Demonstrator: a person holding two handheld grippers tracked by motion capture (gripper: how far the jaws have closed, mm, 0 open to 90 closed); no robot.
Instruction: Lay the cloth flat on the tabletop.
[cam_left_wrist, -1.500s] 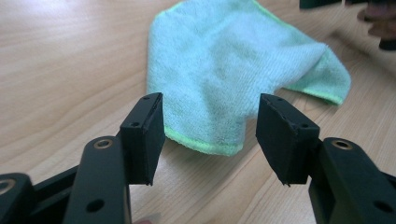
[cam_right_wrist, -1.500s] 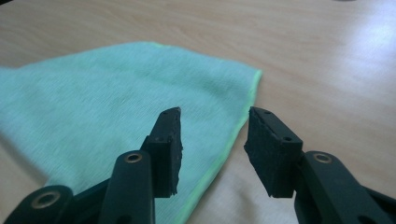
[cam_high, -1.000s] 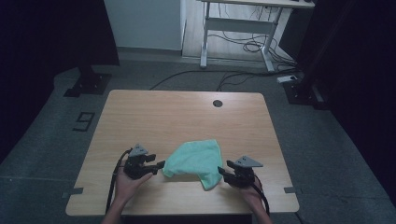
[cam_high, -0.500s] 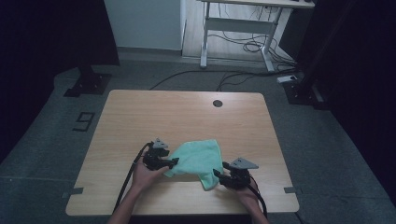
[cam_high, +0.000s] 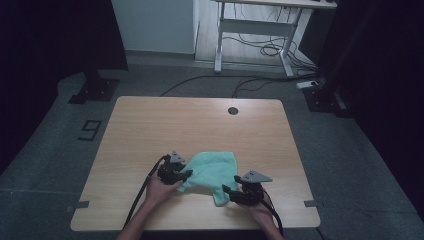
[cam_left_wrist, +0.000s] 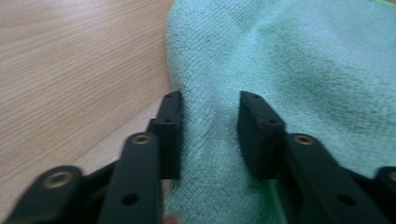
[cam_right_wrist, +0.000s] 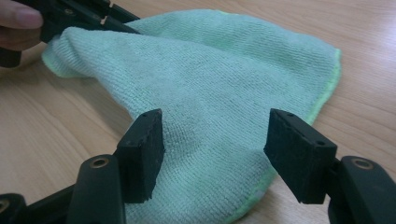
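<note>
Wooden table (cam_high: 150, 125), green cloth (cam_high: 212, 170) between left gripper (cam_high: 184, 176) and right gripper (cam_high: 227, 191).

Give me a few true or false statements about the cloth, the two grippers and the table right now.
1. The cloth is green. True.
2. The cloth lies spread flat and square. False: it is bunched and folded over itself.
3. The left gripper has cloth between its jaws. True; the jaws have just been closing.
4. The right gripper is clamped shut on a pen. False: its jaws stand apart, astride a corner of the cloth, and have just been opening.
5. The table is wooden with a round hole near its far edge. True.
</note>
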